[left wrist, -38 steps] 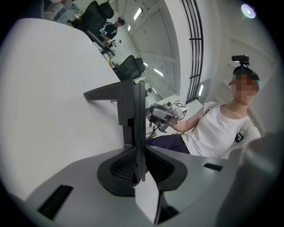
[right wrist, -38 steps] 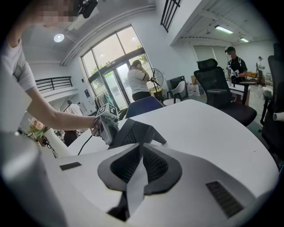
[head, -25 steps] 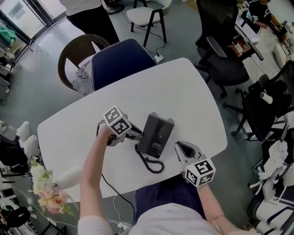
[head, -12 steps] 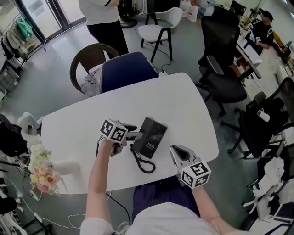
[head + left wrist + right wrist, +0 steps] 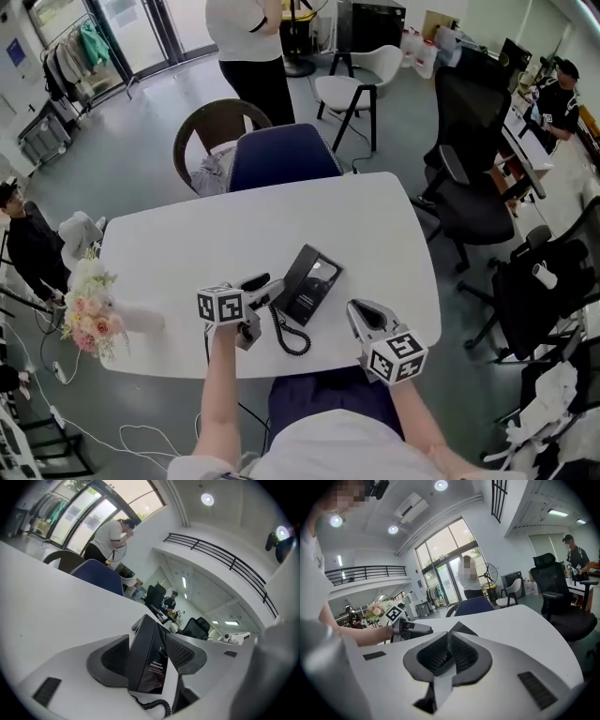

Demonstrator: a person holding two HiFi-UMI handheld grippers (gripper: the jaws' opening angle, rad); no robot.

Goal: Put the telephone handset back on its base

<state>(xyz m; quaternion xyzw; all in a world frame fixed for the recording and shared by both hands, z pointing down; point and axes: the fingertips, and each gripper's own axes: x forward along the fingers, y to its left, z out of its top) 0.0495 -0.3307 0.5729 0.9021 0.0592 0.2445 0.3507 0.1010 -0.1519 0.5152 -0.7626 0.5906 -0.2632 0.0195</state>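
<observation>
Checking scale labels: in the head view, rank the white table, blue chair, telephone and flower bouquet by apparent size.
1. White table
2. Blue chair
3. Telephone and flower bouquet, which look about alike, so unranked.

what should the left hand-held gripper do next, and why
Probably draw the left hand-held gripper straight back, away from the telephone. Its jaws have just been opening and now stand wide, the pads off the black body seen in the gap ahead. The telephone lies on the table as one piece, so the handset looks seated.
</observation>
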